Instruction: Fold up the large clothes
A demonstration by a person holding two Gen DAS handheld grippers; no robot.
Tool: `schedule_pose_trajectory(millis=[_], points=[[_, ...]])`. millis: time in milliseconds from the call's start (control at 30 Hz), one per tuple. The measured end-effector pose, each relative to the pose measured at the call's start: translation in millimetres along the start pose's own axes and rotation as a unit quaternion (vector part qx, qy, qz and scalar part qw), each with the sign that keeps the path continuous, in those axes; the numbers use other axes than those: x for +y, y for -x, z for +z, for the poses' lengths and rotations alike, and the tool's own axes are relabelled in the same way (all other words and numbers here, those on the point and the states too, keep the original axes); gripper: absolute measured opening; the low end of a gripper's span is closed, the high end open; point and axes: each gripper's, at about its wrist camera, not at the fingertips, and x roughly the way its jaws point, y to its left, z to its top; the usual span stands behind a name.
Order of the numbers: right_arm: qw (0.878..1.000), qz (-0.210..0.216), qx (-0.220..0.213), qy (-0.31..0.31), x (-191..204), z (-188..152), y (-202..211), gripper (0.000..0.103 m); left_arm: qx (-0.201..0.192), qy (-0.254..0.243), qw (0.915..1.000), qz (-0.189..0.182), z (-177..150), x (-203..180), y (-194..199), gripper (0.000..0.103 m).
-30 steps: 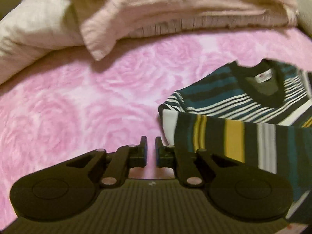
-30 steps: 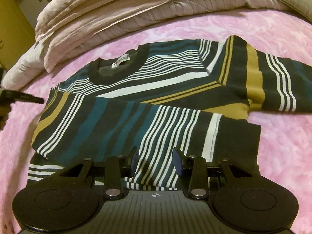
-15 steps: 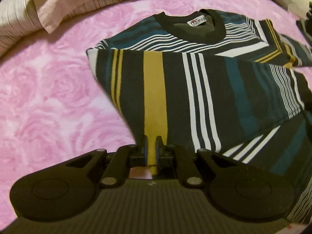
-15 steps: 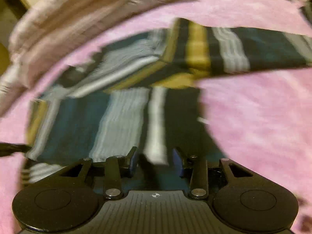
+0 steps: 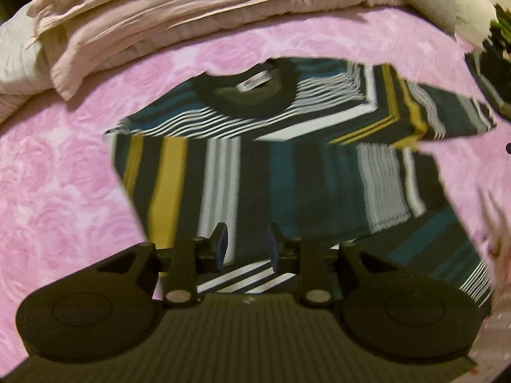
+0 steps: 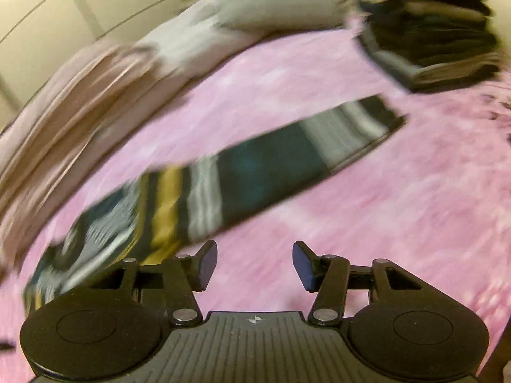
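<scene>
A dark sweater (image 5: 287, 172) with teal, white and mustard stripes lies flat on the pink bed cover (image 5: 64, 191), collar away from me. One sleeve is folded across its chest. My left gripper (image 5: 247, 245) hovers over that sleeve's lower edge; its jaws are opening and the pads press on nothing. In the blurred right wrist view the other sleeve (image 6: 255, 166) stretches out diagonally on the cover. My right gripper (image 6: 255, 261) hangs just in front of that sleeve, over bare pink cover (image 6: 383, 223). Its jaws are also opening, with nothing between them.
A heap of folded beige bedding (image 5: 191, 9) and a pillow line the far side of the bed. A stack of folded dark clothes (image 6: 431, 41) sits at the far right, also at the right edge (image 5: 491, 63) of the left wrist view.
The left gripper carried the sleeve across the sweater's body, then let it go. The right gripper let go of the cuff, widened and swung right to the outstretched sleeve.
</scene>
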Motion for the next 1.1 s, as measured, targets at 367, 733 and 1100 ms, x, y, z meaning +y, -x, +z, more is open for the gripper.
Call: schedule_pose_trajectory(millis=[367,733,1100], points=[[0.996,-0.022,-0.016,-0.089,-159,113,-117,0.049,0.019,0.075,0.9965,0.030,46,-132,-63,0.043],[0.991,0.027,-0.043,-0.126,-173,145,-118,0.005,0.023,0.056,0.9973,0.039,59,-167,-78,0.049],[0.958,0.167,-0.123,0.196,146,94,-2,0.005,-0.038,0.116,0.9922,0.026,24,-59,-19,0.049]])
